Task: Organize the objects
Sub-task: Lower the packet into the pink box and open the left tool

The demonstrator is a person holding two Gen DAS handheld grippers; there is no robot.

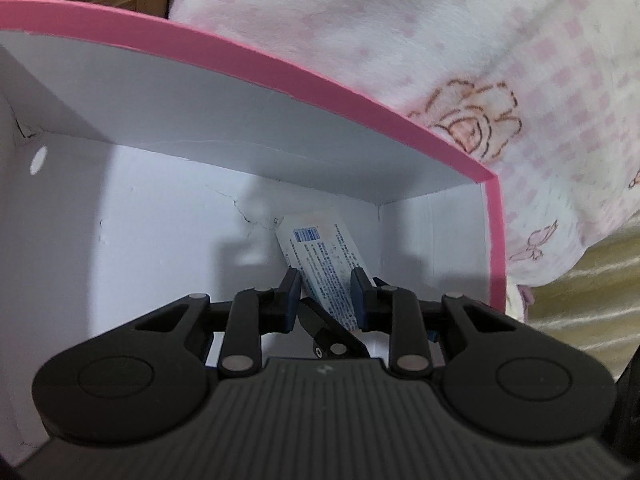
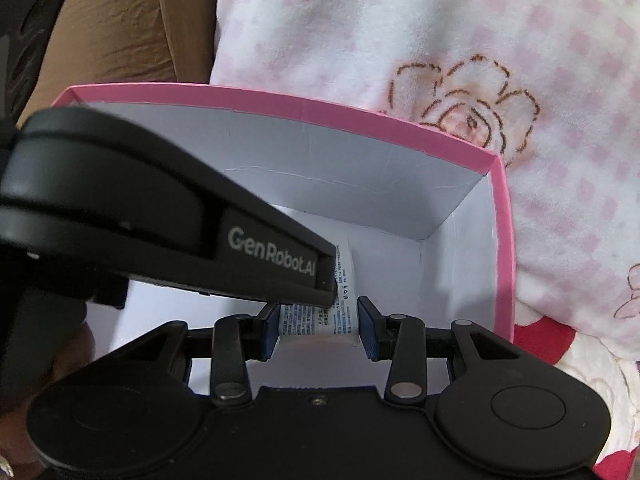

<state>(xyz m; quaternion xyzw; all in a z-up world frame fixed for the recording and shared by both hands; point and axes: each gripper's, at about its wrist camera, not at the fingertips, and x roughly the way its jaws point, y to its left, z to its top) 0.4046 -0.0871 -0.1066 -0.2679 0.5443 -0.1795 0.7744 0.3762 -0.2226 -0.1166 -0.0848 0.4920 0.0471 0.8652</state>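
A white packet with blue print and a barcode stands tilted inside a pink box with white inner walls. My left gripper reaches down into the box, its blue pads shut on the packet's lower part. In the right wrist view the same packet sits between the pads of my right gripper, which press on both of its sides. The left gripper comes in from the left across the box and hides the packet's upper part. Apart from the packet, the box floor looks bare.
A white blanket with pink checks and rose outlines lies behind and to the right of the box. Brown fabric lies at the far left. Yellowish cloth shows at the right, and a red patch beside the box.
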